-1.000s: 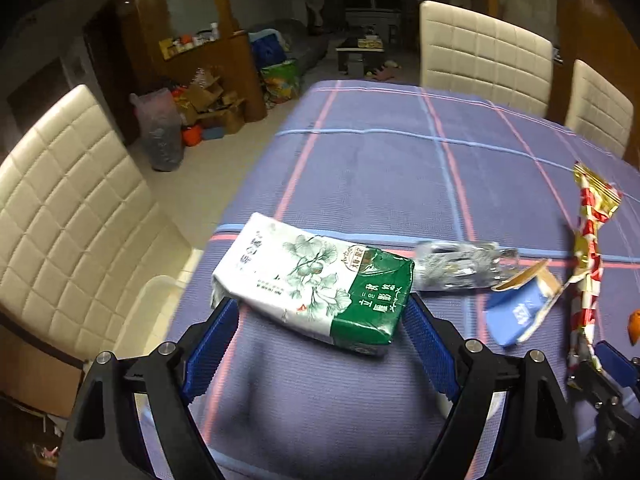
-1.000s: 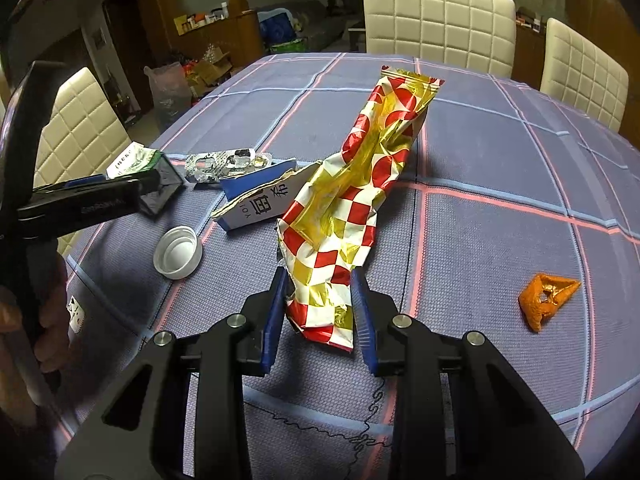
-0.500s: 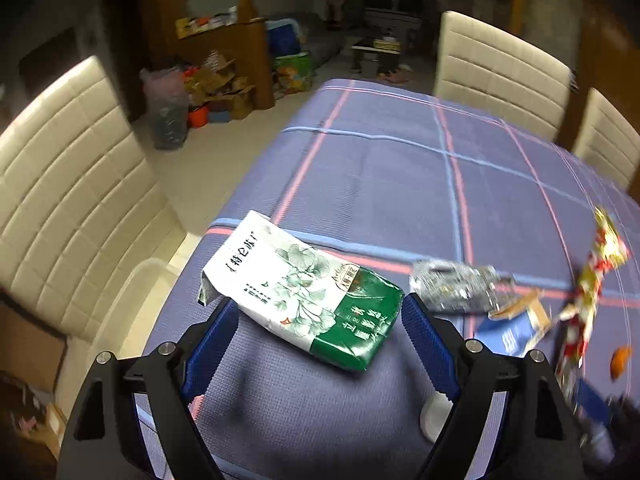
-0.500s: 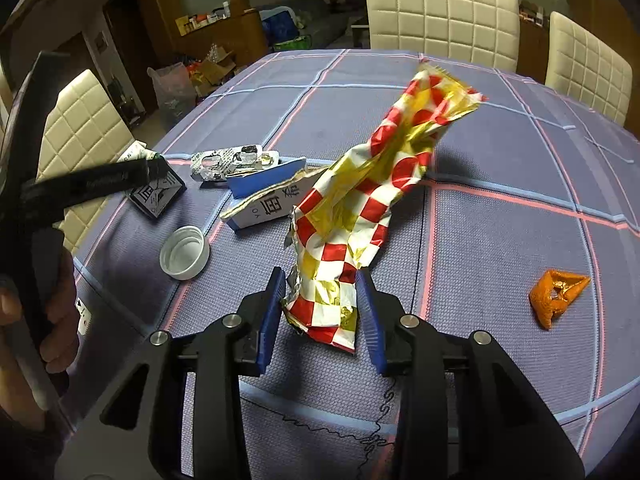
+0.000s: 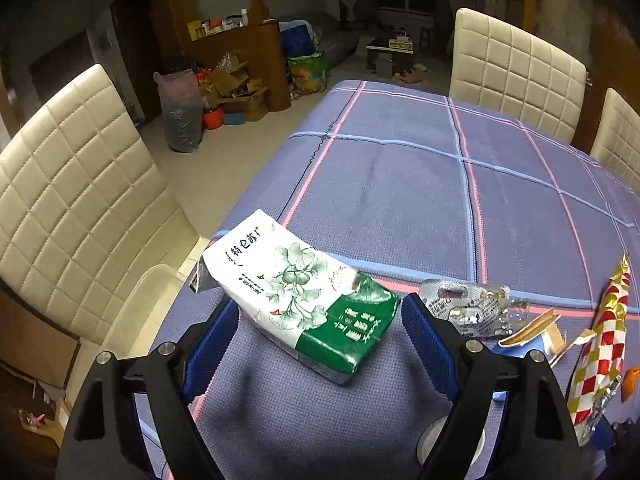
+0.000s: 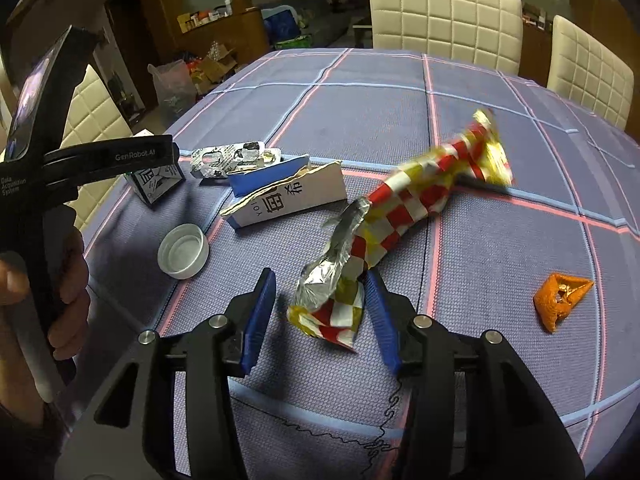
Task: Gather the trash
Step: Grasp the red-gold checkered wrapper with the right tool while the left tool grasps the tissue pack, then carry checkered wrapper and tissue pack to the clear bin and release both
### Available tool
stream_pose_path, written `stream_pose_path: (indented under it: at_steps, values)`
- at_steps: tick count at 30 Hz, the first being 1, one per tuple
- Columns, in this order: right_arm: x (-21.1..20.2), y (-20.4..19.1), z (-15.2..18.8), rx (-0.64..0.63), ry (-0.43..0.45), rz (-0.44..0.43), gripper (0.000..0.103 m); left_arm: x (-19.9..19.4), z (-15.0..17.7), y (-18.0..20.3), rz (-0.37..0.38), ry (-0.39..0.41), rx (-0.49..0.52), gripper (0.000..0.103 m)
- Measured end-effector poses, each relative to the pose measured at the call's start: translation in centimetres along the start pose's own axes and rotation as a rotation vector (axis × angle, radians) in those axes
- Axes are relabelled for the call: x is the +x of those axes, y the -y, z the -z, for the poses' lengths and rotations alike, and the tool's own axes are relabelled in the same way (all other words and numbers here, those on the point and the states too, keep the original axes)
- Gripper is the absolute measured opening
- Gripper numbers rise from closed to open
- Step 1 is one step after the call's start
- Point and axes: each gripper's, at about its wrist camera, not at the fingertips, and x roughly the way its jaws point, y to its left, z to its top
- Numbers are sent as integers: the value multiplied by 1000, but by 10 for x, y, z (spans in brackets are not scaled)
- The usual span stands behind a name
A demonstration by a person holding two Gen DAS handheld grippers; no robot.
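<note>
In the left wrist view, a white and green tissue pack [image 5: 308,296] lies on the blue checked tablecloth [image 5: 400,176]. My left gripper [image 5: 320,332] is open, its fingers on either side of the pack's near end. In the right wrist view, a red, white and gold checked wrapper [image 6: 400,216] lies slumped on the cloth. My right gripper [image 6: 320,312] is open, with the wrapper's crumpled near end loose between the fingers. The wrapper also shows in the left wrist view [image 5: 604,336]. The left gripper's body [image 6: 92,160] stands at the left of the right wrist view.
A torn blue and white carton [image 6: 288,192], empty pill blisters [image 6: 236,156], a white bottle cap [image 6: 184,251] and an orange scrap [image 6: 560,300] lie on the cloth. Cream chairs [image 5: 80,184] stand at the table's left and far sides. The table edge is at the left.
My right gripper has opened and the checked wrapper has dropped from upright to lying on the cloth. The left gripper has lifted slightly, still straddling the tissue pack.
</note>
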Motion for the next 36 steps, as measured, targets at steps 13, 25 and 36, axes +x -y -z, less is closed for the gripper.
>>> stream_pose_path:
  at_steps: [13,25,36]
  values:
    - [10,-1,-6,0,-2,26,48,16,-2,-3,-2,-31,6,81]
    - [11,1,-6,12,14,40,27,19,0,-4,16,-37,13,80]
    - [6,0,-6,-5,37,42,25,11,8,-7,43,-43,29,65]
